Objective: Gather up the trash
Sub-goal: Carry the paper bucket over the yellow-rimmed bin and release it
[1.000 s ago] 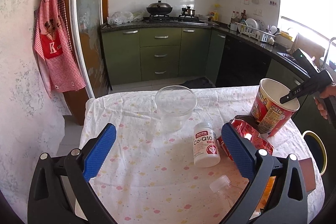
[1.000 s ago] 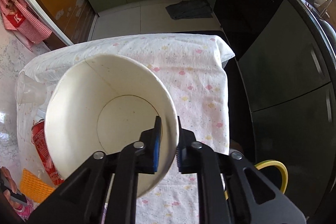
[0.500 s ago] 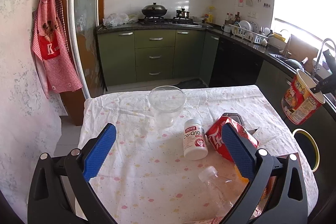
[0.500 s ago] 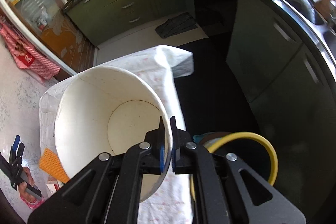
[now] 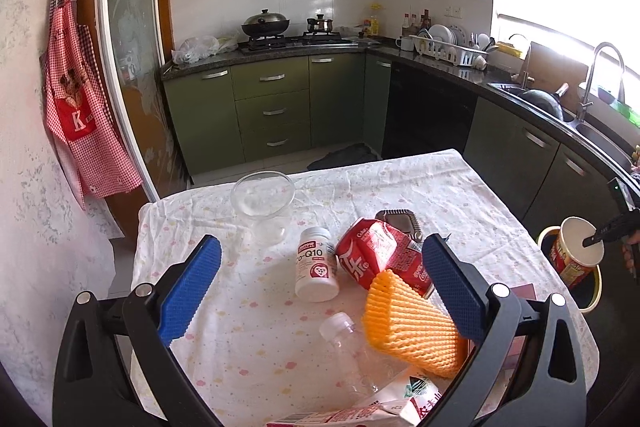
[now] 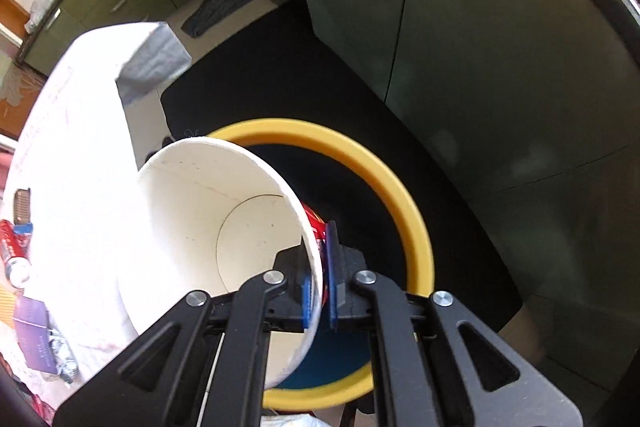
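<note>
My right gripper (image 6: 319, 279) is shut on the rim of a white-lined paper noodle cup (image 6: 224, 227), holding it over the yellow-rimmed trash bin (image 6: 404, 195) on the floor beside the table. In the left wrist view the same cup (image 5: 576, 251) hangs over the bin (image 5: 592, 291) at the far right. My left gripper (image 5: 320, 291) stands open above the table, nothing between its pads. Under it lie a white Co-Q10 bottle (image 5: 316, 267), a crushed red can (image 5: 380, 259), an orange foam net (image 5: 408, 323), a clear plastic bottle (image 5: 352, 351) and a carton (image 5: 380, 411).
A clear plastic bowl (image 5: 262, 199) stands at the table's far side, a dark comb-like item (image 5: 400, 221) behind the can. Green kitchen cabinets (image 5: 272, 107) and a dark counter run along the back and right. A red apron (image 5: 80, 99) hangs at left.
The right gripper carried the cup off the table, rightward and down, until it hangs over the yellow bin. The left gripper drew back and rose, so more trash shows in front.
</note>
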